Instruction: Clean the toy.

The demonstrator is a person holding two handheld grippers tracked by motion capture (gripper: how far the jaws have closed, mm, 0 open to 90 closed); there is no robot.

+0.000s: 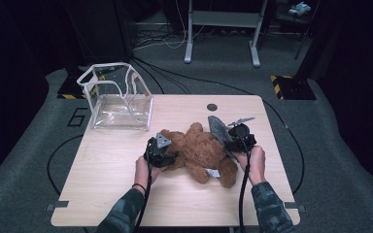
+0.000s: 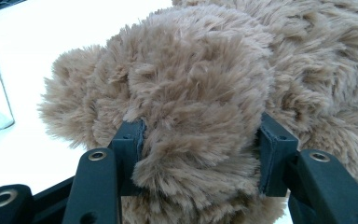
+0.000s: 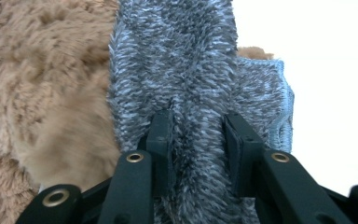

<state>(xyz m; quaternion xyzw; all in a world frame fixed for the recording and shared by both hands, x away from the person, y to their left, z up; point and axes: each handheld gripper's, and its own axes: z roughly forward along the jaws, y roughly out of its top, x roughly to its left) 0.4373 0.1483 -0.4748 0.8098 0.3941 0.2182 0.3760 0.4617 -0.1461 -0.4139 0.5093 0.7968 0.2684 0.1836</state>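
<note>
A brown teddy bear (image 1: 201, 150) lies on the wooden table (image 1: 107, 170), its fur close up in the left gripper view (image 2: 200, 79). My left gripper (image 1: 164, 154) is shut on a rounded furry part of the bear (image 2: 196, 140), both pads pressed into the fur. A grey fuzzy cloth (image 1: 218, 127) rests against the bear's right side. My right gripper (image 1: 229, 141) is shut on that cloth (image 3: 186, 70), a fold pinched between its jaws, with the bear's fur (image 3: 42, 93) to the left in the right gripper view.
A clear plastic bag with white trim (image 1: 119, 99) stands open at the table's far left corner. A dark round hole (image 1: 212, 107) sits near the far edge. A white tag (image 1: 212, 173) shows on the bear. Cables cross the floor beyond.
</note>
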